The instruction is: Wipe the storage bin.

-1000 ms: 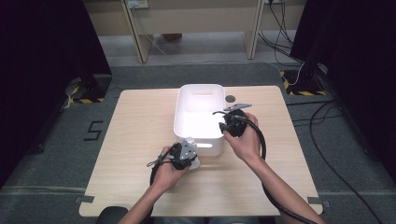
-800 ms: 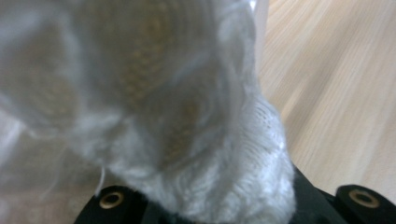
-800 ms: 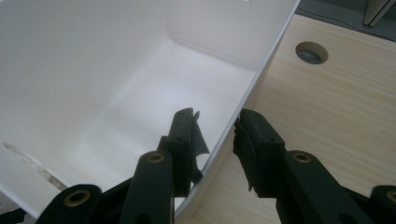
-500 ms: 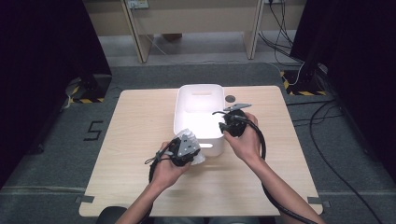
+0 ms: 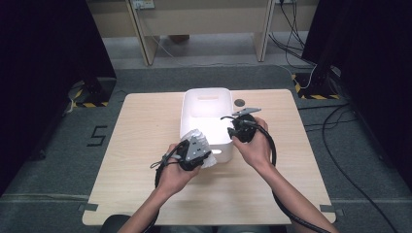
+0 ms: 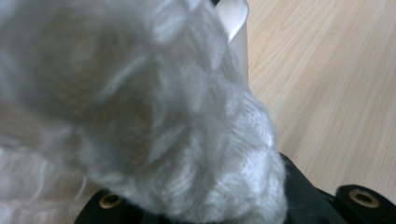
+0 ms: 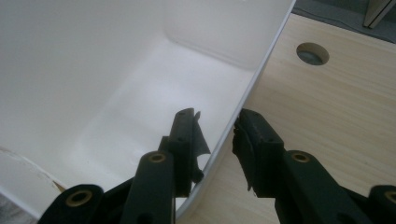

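White bin (image 5: 206, 104) sits on wooden table (image 5: 141, 131), grey floor (image 5: 63, 160) around.

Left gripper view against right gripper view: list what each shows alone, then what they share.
Left gripper view alone: a fluffy grey-white knitted cloth pressed close over the left tongs. Right gripper view alone: the right tongs straddling the tub's side wall, one jaw inside, one outside, the bare white interior and a round hole in the tabletop. Shared: the white plastic tub and the light wooden table.
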Action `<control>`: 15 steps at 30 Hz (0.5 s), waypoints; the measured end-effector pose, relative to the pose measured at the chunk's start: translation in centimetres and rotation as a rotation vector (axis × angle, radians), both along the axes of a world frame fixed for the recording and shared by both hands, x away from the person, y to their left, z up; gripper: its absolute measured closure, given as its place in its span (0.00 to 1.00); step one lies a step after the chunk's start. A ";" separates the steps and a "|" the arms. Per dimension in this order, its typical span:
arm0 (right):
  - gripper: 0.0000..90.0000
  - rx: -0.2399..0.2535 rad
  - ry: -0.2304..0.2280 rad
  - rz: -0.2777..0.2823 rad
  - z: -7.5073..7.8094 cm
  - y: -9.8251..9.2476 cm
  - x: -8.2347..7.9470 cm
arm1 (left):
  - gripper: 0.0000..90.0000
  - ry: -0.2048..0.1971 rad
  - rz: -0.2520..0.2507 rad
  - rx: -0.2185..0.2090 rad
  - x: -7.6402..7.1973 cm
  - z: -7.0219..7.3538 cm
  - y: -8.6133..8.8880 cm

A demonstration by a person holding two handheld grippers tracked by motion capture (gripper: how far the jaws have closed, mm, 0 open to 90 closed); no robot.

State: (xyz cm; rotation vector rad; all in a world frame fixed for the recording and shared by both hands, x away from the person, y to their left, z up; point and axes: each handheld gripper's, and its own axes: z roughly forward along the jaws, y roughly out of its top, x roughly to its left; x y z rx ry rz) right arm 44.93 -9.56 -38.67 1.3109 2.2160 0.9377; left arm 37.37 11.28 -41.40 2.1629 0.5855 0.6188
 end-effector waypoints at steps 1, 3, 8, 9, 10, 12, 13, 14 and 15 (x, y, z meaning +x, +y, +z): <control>0.76 0.001 -0.001 -0.001 0.0 0.0 0.0 | 0.91 0.004 -0.004 0.010 0.0 0.0 0.0; 0.76 0.001 -0.001 -0.001 0.0 0.0 0.0 | 0.91 0.004 -0.003 0.018 0.1 -0.2 -0.2; 0.76 0.002 0.000 0.000 0.0 0.0 0.0 | 0.91 0.012 -0.006 0.035 0.2 -0.7 -0.5; 0.76 0.003 0.000 -0.001 0.0 0.0 0.0 | 0.91 0.012 -0.004 0.042 0.2 -0.8 -0.5; 0.76 0.002 0.000 -0.001 0.0 0.0 0.0 | 0.91 0.015 -0.006 0.040 0.2 -1.0 -0.6; 0.76 0.002 -0.001 0.000 0.0 0.0 0.0 | 0.91 0.020 -0.003 0.040 0.3 -1.2 -0.7; 0.75 0.002 -0.002 0.000 0.0 0.0 0.0 | 0.91 0.020 -0.006 0.052 0.3 -1.3 -0.7; 0.75 0.002 -0.001 -0.001 0.0 0.0 0.0 | 0.91 0.019 -0.003 0.052 0.3 -1.4 -0.8; 0.75 0.001 -0.002 0.000 0.0 0.0 0.0 | 0.91 0.022 -0.005 0.054 0.3 -1.5 -0.8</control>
